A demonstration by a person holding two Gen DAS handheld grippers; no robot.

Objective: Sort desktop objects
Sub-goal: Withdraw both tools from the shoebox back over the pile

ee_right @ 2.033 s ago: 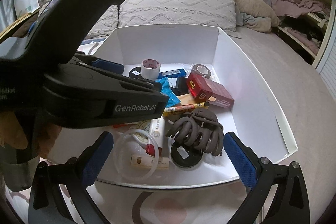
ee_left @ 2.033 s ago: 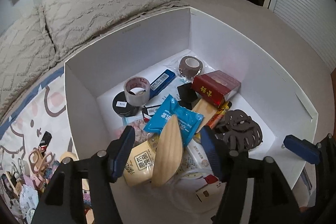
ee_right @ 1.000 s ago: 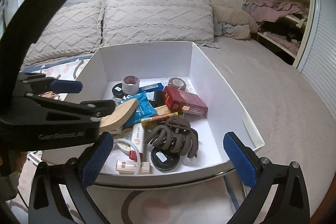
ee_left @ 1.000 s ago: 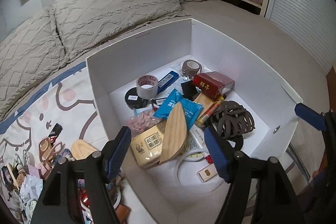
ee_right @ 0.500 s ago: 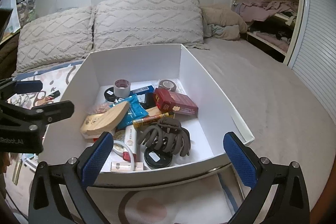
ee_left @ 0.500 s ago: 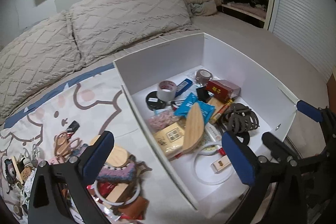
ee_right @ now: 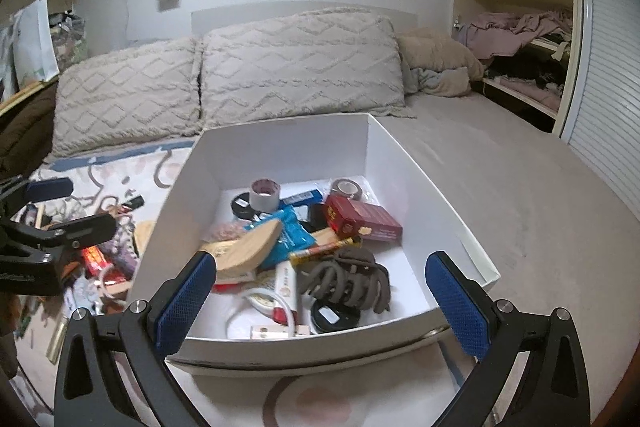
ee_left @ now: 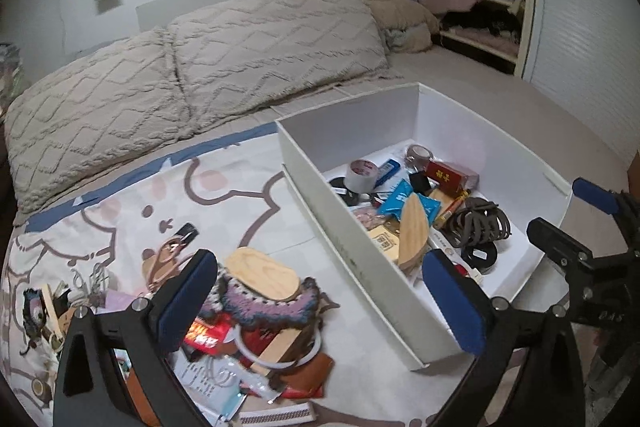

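Left claw: jaws spread wide, nothing held; blue pads face each other across the gap.
Right claw: jaws spread wide, nothing held; blue ribbed pads.
Position, left claw: above the printed bedspread, with its right finger over the near left wall of the white box.
Position, right claw: in front of the box's near wall, fingers bracketing the box interior.
Loose pile: directly ahead of and below the left claw, between its fingers; includes a flat oval wooden piece lying on a purple and grey crocheted item, red packets, and a brown leather piece.
Beyond the left claw, left side: tan scissors and a small black tube on the bedspread.
Box contents, sorted items: ahead of the right claw, right of the left claw.
Wooden piece in box: propped on edge over a tan packet, touching a blue packet.
Brown hair claw clip: nearest the right claw, centre, partly over a black round tin.
Red carton: farther back, right of centre.
Tape rolls: a pale roll and a brown roll near the far wall.
White ring: near front wall, left of centre.
Background: two textured pillows beyond the box.
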